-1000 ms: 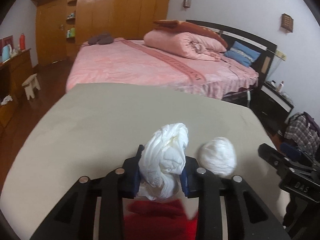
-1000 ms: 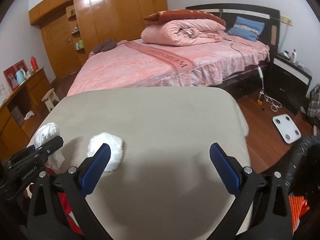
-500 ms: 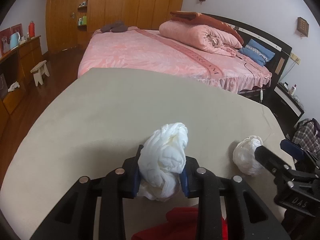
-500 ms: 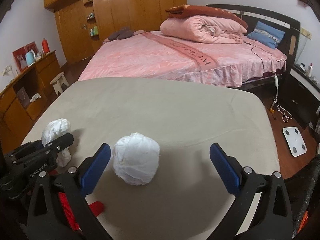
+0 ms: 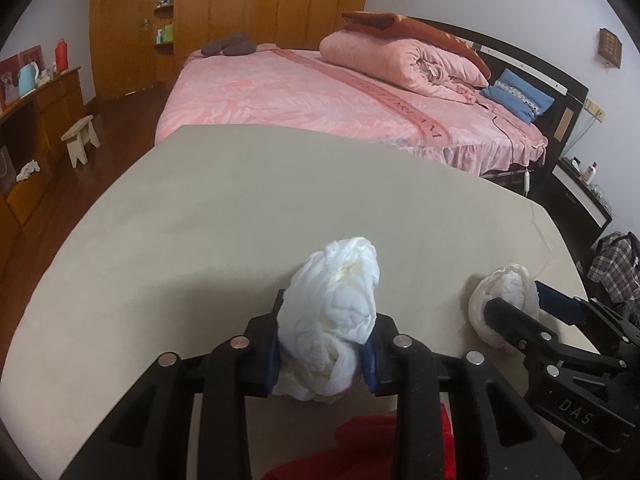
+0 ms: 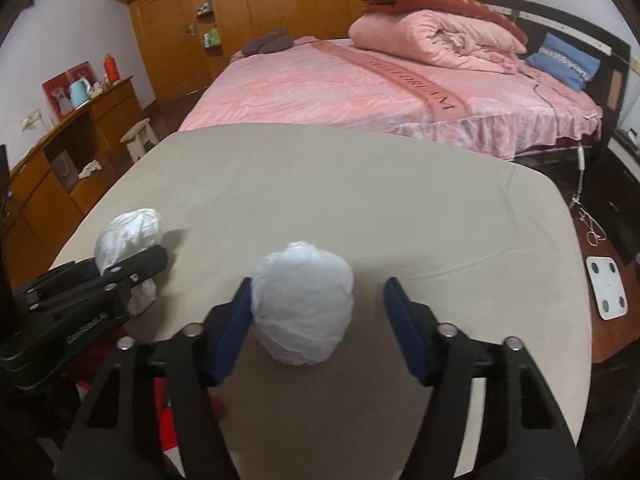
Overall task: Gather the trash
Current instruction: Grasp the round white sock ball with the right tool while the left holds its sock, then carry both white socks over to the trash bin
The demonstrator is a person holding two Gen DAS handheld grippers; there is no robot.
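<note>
Wads of white crumpled plastic are the task's things here, two of them on a beige-covered table (image 5: 240, 208).

From the left wrist camera, the left gripper (image 5: 323, 350) is clamped on the elongated wad (image 5: 336, 320): both blue pads press its sides, and it stands upright between them near the table's near edge, its lower end bunched at the surface. A red thing (image 5: 360, 452) shows below that edge, under the gripper. Toward the near right corner sits the round wad (image 5: 486, 304), with the right gripper (image 5: 516, 300) reaching around it; one black finger crosses in front of it. Behind the table stands a pink bed (image 5: 320, 92).

From the right wrist camera, the right gripper (image 6: 318, 308) has just been closing, with the round wad (image 6: 304, 304) between its jaws. The left pad looks to touch the wad's side, while a clear gap remains before the right pad, so the wad is not yet squeezed and rests on the table (image 6: 400, 200) close to the near edge. At the near left corner the left gripper (image 6: 120, 276) holds the elongated wad (image 6: 128, 236). A white scale (image 6: 608, 288) lies on the floor beyond the right edge.
</note>
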